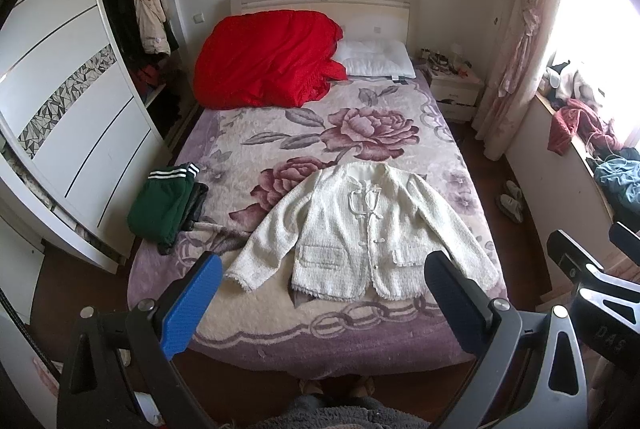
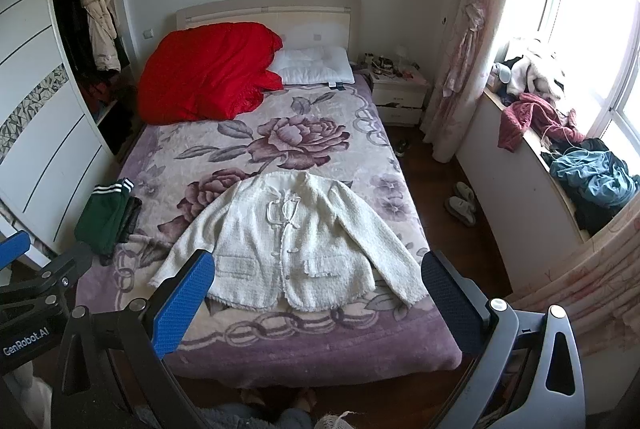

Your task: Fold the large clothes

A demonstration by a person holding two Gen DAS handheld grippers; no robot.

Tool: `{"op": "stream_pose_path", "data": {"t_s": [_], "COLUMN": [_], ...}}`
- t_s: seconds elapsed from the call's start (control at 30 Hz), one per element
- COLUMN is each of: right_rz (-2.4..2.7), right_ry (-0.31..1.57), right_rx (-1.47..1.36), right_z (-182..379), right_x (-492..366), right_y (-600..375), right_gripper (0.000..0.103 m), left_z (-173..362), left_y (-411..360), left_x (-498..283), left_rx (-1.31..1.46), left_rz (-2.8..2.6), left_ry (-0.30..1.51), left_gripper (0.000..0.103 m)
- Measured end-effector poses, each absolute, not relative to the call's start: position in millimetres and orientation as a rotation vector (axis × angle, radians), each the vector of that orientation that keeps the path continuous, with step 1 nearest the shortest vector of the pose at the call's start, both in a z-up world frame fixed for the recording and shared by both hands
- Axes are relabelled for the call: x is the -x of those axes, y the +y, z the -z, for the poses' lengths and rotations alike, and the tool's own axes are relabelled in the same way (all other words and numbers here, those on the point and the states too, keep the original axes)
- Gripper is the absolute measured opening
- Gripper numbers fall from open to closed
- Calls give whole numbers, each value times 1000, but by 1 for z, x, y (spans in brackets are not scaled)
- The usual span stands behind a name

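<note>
A cream woolly jacket (image 1: 360, 229) lies flat, front up, sleeves spread, near the foot of the bed (image 1: 280, 345); it also shows in the right wrist view (image 2: 296, 249). My left gripper (image 1: 324, 305) is open and empty, held above the bed's foot end, short of the jacket's hem. My right gripper (image 2: 320, 305) is open and empty, at a similar height to the right. The right gripper's body also shows at the right edge of the left wrist view (image 1: 592, 285).
A stack of folded clothes, green on top (image 1: 168, 209), sits at the bed's left edge. A red quilt (image 1: 268, 61) and white pillow (image 1: 376, 59) lie at the head. Wardrobe (image 1: 68, 117) at left; nightstand (image 1: 456, 89), slippers (image 1: 510, 201) and cluttered window sill (image 2: 560, 141) at right.
</note>
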State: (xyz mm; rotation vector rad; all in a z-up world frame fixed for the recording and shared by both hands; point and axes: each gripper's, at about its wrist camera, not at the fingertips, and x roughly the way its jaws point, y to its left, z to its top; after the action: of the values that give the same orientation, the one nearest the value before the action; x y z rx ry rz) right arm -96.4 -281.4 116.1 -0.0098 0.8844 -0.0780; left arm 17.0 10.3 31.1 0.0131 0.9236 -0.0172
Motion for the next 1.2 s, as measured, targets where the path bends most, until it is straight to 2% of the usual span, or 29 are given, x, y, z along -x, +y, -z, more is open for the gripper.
{"op": "stream_pose_path", "data": {"t_s": [1.2], "right_rz": [84], "right_ry": [874], "right_rx": [-1], "right_z": [-131], "right_x": [93], "right_y": [-269], "right_gripper": [103], "left_z": [-32], "left_y": [15], "left_x": [-7], "left_rx": [2], "left_rz": [26], "left_ry": [899], "left_gripper": [103]}}
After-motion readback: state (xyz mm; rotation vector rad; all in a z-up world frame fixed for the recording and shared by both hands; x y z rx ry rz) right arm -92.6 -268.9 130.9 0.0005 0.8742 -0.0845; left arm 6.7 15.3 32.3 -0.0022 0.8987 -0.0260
